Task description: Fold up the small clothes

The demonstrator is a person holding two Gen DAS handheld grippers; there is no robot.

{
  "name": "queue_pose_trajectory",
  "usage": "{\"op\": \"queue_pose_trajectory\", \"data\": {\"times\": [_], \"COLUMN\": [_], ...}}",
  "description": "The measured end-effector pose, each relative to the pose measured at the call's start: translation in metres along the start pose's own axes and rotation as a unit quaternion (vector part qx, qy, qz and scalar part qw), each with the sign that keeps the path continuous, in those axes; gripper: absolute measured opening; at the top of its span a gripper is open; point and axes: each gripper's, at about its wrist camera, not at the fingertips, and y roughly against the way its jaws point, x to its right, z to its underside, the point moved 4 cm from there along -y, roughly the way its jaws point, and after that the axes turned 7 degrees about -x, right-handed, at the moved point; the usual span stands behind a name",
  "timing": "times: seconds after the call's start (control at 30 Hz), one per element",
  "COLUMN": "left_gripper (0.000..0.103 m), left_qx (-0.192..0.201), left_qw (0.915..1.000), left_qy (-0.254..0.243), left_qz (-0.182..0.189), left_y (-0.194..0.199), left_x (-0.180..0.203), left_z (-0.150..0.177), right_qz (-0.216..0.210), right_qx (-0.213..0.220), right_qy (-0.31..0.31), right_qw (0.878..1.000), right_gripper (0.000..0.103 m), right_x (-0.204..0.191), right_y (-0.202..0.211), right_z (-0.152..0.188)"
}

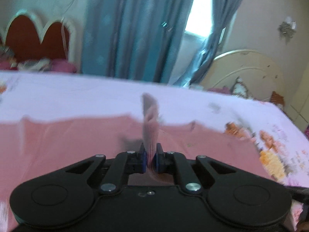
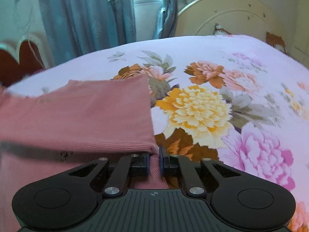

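A pink ribbed garment (image 1: 77,139) lies spread on the flowered bedsheet (image 1: 77,92). In the left wrist view my left gripper (image 1: 151,154) is shut on an edge of this pink garment, and a flap of the cloth stands up between the blue pads. The picture is blurred. In the right wrist view my right gripper (image 2: 154,159) is shut on the near right corner of the pink garment (image 2: 77,116), pinching a fold of its ribbed hem. The cloth stretches away to the left from that grip.
The bedsheet (image 2: 212,61) with large flower prints runs on to the right. A cream headboard (image 2: 231,13) stands at the far right, blue curtains (image 2: 87,15) and a window behind the bed, and a red scalloped headboard (image 1: 36,36) at the far left.
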Motion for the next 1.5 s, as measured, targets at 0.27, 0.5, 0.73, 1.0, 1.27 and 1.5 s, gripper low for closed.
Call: {"op": "queue_pose_trajectory", "data": {"times": [0.27, 0.5, 0.73, 1.0, 1.27, 1.5], "left_gripper": [0.020, 0.065, 0.065, 0.064, 0.064, 0.065], "left_qx": [-0.066, -0.047, -0.027, -0.044, -0.074, -0.079], "left_qw": [0.9975, 0.9955, 0.9983, 0.9979, 0.9944, 0.9925], "left_qy": [0.014, 0.046, 0.001, -0.032, -0.048, -0.061], "left_qz": [-0.022, -0.068, -0.052, -0.037, -0.057, -0.070], "left_y": [-0.023, -0.008, -0.006, -0.032, -0.053, -0.057], "left_x": [-0.020, -0.045, -0.022, 0.006, 0.004, 0.002], "left_z": [0.036, 0.032, 0.018, 0.010, 0.014, 0.021], "right_qz": [-0.015, -0.012, -0.034, -0.033, -0.031, -0.043], "right_qx": [-0.030, 0.002, 0.000, -0.007, -0.030, -0.022], "right_qy": [0.009, 0.016, 0.024, 0.036, 0.013, 0.053], "right_qw": [0.999, 1.000, 0.999, 0.999, 0.999, 0.997], "right_gripper": [0.009, 0.059, 0.058, 0.041, 0.040, 0.010], "right_x": [0.005, 0.015, 0.002, -0.014, -0.008, -0.027], "right_y": [0.011, 0.049, 0.015, -0.045, -0.093, -0.094], "right_z": [0.011, 0.011, -0.031, -0.078, -0.105, -0.108]}}
